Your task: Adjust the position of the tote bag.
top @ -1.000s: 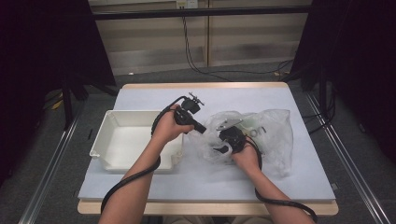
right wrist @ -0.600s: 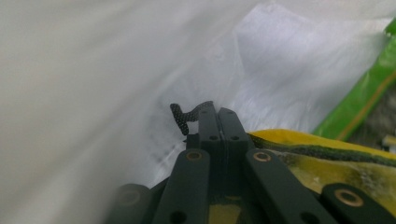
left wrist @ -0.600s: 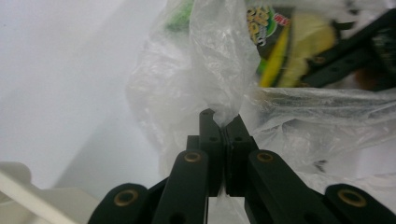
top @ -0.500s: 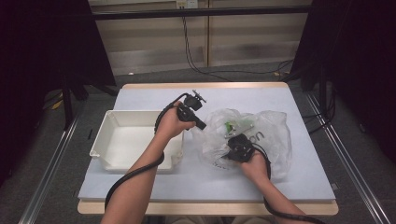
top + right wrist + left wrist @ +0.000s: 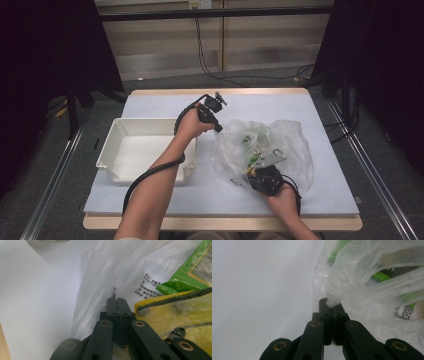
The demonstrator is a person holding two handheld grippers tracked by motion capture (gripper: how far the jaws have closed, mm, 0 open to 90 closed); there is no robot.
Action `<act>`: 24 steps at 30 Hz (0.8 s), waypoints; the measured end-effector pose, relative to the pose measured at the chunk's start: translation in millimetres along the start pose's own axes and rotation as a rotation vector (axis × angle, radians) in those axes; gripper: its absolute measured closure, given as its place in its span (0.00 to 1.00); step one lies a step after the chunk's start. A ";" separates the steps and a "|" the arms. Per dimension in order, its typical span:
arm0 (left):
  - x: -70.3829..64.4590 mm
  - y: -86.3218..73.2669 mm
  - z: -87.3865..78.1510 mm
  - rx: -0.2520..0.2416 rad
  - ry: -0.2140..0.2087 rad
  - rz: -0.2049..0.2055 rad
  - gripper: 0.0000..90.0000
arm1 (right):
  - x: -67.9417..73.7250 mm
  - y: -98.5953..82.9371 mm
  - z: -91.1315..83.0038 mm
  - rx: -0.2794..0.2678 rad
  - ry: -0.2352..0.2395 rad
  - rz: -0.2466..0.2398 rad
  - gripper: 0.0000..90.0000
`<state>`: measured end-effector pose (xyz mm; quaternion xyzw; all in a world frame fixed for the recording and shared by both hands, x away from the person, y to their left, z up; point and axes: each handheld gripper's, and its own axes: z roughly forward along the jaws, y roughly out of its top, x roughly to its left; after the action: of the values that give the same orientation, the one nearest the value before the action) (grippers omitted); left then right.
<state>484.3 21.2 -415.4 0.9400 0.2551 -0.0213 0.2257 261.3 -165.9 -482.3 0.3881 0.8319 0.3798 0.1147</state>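
Currently both claws are clamped on the plastic bag (image 5: 280, 145), which sits just right of the white tray (image 5: 131, 150): left claw (image 5: 218, 128) pinching its far-left edge, right claw (image 5: 250, 171) its near edge.

Lab recording station: padded table (image 5: 320, 195), dark curtains (image 5: 45, 60), floor rails (image 5: 55, 185), wall socket with cables (image 5: 197, 5).

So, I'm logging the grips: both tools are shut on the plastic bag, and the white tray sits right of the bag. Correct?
Not quite. In the high view the white tray sits left of the plastic bag. The left tool and right tool are each shut on it.
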 end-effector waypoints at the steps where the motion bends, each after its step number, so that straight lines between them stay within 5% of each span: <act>1: 1.0 0.9 1.5 -0.001 0.000 0.003 0.99 | 1.0 -1.7 -0.8 -0.006 -0.006 -0.004 1.00; 10: 4.1 4.0 10.7 -0.011 -0.041 -0.025 0.97 | 4.8 -4.8 -6.2 -0.001 -0.018 0.000 1.00; 14: 3.9 1.7 -4.0 -0.069 -0.082 -0.048 0.83 | 3.6 -3.4 -5.8 -0.002 -0.033 -0.007 1.00; 24: -10.4 10.0 -23.7 -0.160 -0.049 -0.012 0.54 | 6.5 3.1 -2.1 -0.007 -0.027 -0.041 1.00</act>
<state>478.3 18.9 -388.3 0.9166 0.2562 -0.0251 0.3059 257.6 -161.0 -478.0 0.3755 0.8367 0.3751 0.1350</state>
